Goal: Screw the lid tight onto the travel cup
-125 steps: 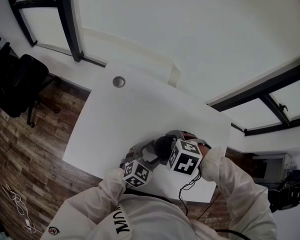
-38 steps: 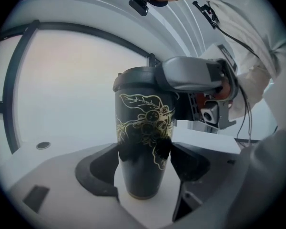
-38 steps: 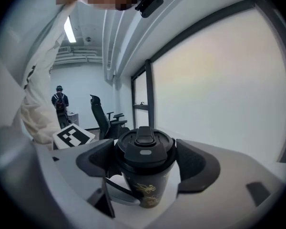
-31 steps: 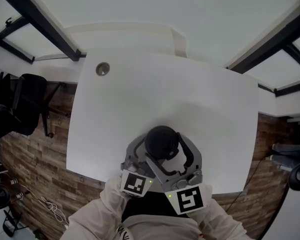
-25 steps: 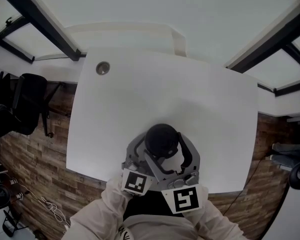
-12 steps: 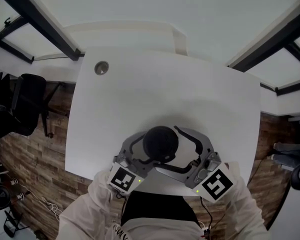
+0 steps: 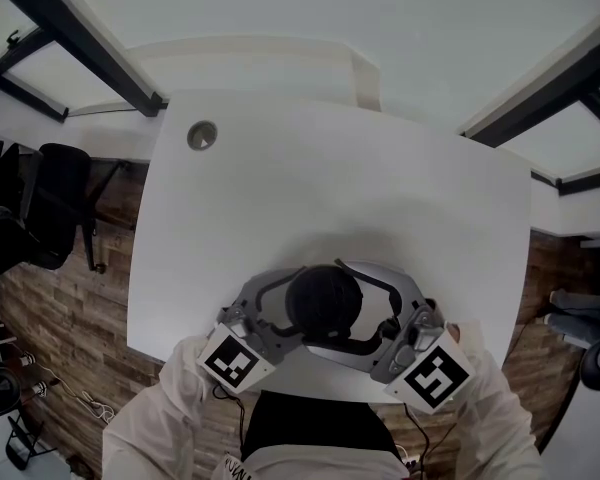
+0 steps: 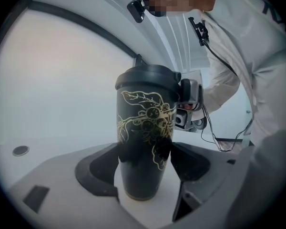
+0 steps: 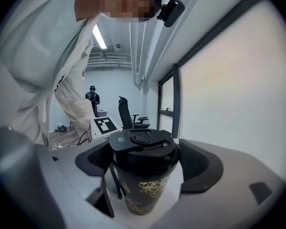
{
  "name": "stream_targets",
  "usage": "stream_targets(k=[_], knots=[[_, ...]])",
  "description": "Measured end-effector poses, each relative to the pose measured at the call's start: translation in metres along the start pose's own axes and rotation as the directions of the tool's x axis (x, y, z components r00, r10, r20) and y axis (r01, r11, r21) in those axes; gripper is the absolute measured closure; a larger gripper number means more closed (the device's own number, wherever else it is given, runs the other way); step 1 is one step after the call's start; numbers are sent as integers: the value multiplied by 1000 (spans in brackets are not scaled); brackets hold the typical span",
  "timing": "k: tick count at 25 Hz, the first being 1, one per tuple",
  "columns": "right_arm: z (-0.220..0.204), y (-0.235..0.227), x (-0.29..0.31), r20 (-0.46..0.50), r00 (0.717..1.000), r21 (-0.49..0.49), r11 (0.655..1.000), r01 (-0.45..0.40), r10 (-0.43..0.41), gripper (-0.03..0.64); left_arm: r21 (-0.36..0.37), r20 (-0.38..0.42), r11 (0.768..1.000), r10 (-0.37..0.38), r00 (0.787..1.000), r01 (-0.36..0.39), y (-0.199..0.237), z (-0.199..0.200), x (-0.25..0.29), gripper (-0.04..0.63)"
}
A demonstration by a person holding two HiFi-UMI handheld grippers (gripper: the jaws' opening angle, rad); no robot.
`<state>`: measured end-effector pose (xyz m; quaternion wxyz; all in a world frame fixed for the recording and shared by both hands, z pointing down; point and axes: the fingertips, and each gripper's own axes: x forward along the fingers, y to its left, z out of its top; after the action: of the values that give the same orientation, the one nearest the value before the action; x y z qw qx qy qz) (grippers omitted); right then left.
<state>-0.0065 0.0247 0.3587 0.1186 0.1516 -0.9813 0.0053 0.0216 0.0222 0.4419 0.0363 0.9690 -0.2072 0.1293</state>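
1. Nearest me, my white sleeves (image 7: 160, 418) come in at the bottom of the head view, one behind each gripper.
2. The left gripper (image 8: 144, 168) reaches in from the left. In its own view the jaws are clamped on the lower body of the cup (image 8: 145, 128), with one dark pad touching each side.
3. The cup stands upright on the white table (image 7: 330, 188), close to the near edge and about midway along it. It is dark, with a gold flower drawing on the side.
4. The right gripper (image 9: 144, 166) comes in from the right and sits higher up. Its jaws are closed round the lid (image 9: 143, 147), and the pads meet the rim on both sides.
5. The lid sits level on the cup's mouth with its flip cap lying flat. I cannot tell from here whether the thread is fully home.
6. Farther out on the table, a round grommet (image 7: 202, 135) sits in the far left corner, well apart from the cup.
7. Beyond the table's left edge a black chair (image 7: 40, 203) stands on the wood-plank floor (image 7: 70, 308).
8. Deep in the room, in the right gripper view, a person (image 9: 92, 99) stands by a pale wall, too small for me to make out more.
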Motion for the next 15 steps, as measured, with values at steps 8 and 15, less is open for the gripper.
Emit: stream_targets(k=[8, 15], knots=[[4, -5, 0, 59, 991, 71, 990, 119, -123, 198, -14, 9, 996, 87, 996, -87, 1, -2, 1, 249], [8, -6, -2, 67, 949, 122, 947, 298, -308, 198, -36, 26, 978, 206, 978, -205, 0, 1, -2, 249]])
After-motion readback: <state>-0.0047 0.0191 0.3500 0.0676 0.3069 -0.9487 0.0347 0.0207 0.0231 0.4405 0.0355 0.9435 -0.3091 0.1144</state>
